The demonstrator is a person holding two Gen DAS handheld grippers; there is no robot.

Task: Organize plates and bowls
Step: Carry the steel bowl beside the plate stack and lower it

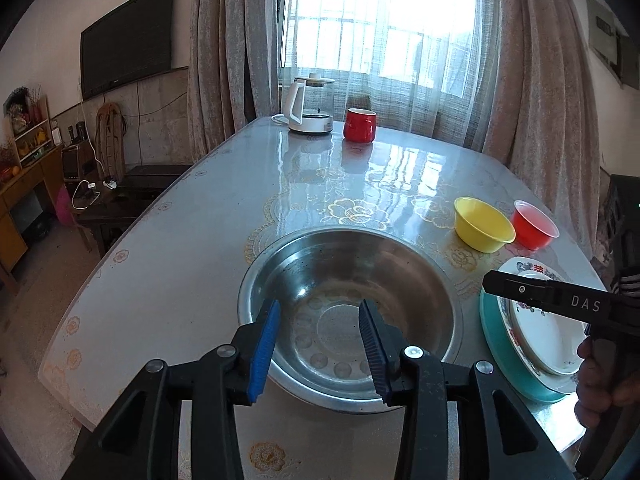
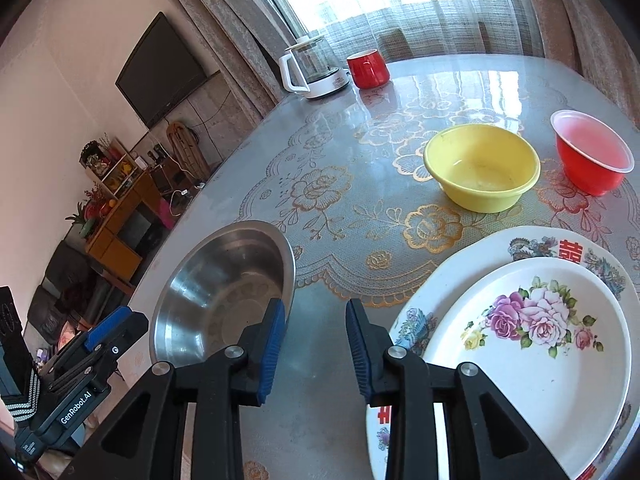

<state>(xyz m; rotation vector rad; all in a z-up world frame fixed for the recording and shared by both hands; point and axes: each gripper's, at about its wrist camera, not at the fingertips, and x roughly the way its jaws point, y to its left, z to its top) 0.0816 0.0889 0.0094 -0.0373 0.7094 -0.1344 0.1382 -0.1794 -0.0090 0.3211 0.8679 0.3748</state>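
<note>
Both tools are empty, jaws part open. The steel bowl [image 1: 350,322] sits under your left tool [image 1: 316,354], left of your right tool [image 2: 314,354]: light, stiff, slippery (pinch its thin rim). Fragile plates [image 2: 532,360] stack right.

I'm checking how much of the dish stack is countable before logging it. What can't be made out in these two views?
- Teal dish, left wrist view: only its edge shows beneath the plates.
- Large plate, right wrist view: near edge cut by the frame and the right tongs.
- Oval plate, left wrist view: partly behind the other tool.
- Steel bowl, right wrist view: near rim behind a finger.
</note>
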